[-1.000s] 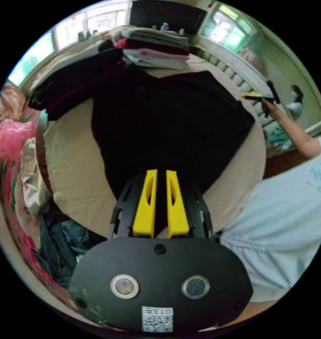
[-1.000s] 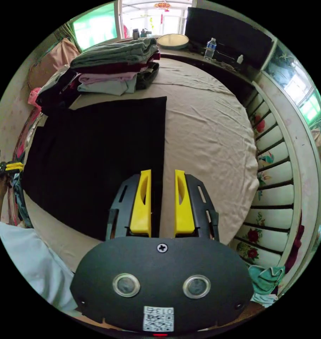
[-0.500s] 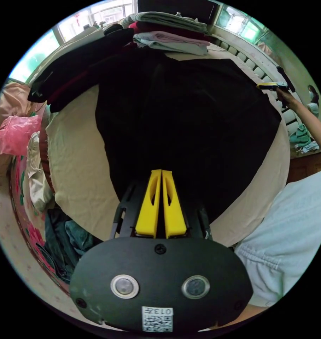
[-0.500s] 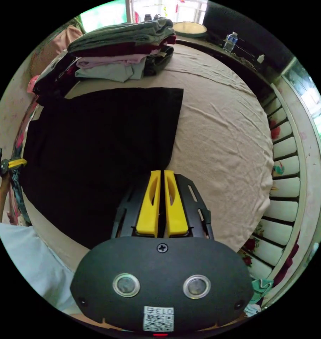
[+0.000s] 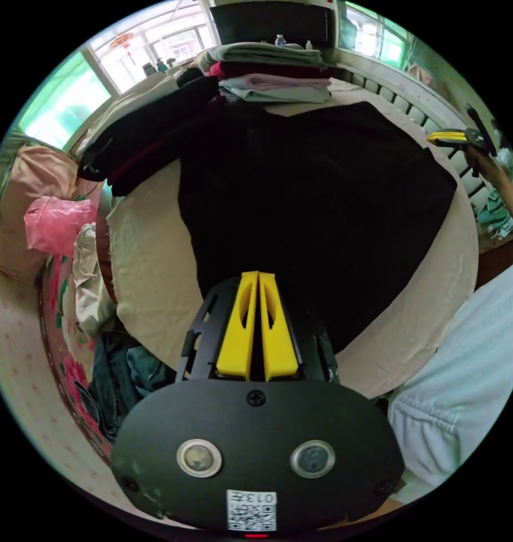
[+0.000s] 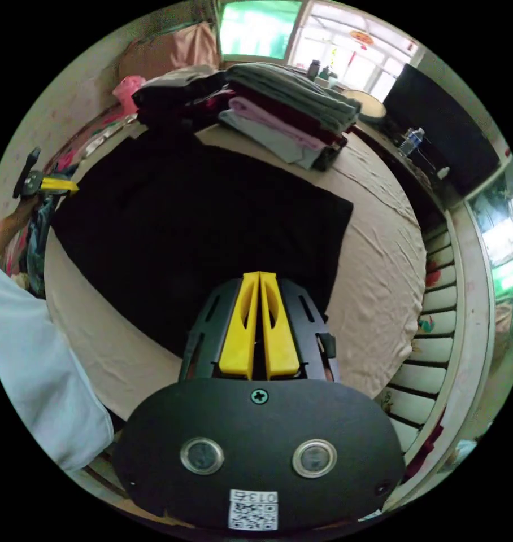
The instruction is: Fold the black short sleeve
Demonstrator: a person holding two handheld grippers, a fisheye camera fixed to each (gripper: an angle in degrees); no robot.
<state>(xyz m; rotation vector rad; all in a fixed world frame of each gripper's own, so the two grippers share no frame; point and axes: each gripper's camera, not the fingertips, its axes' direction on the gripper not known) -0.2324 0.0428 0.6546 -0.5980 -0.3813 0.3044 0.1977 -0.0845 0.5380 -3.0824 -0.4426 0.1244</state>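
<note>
In the left gripper view, my left gripper (image 5: 259, 276) points at the near edge of the black short sleeve (image 5: 318, 197), which lies spread flat on a bed covered by a beige sheet (image 5: 149, 271). My two yellow jaws are pressed together with their tips over the dark cloth; I cannot tell whether any fabric is pinched between them. Beyond the garment, at the far side of the bed, sits a stack of folded clothes (image 5: 270, 70), with a heap of dark clothes (image 5: 149, 130) just beside it. A pink plastic bag (image 5: 56, 223) lies off the bed's edge. My right gripper (image 5: 448, 136) shows at the far corner of the garment, and part of my pale shirt (image 5: 471, 372) fills the lower side. In the right gripper view, my right gripper (image 6: 259, 276) also has its yellow jaws pressed together, tips over the black short sleeve (image 6: 200, 226) near its edge; again I cannot tell if cloth is caught. The stack of folded clothes (image 6: 290, 107) rests past the garment, a water bottle (image 6: 410, 138) stands on a dark ledge behind the bed, and my left gripper (image 6: 56, 184) appears at the garment's opposite corner.
</note>
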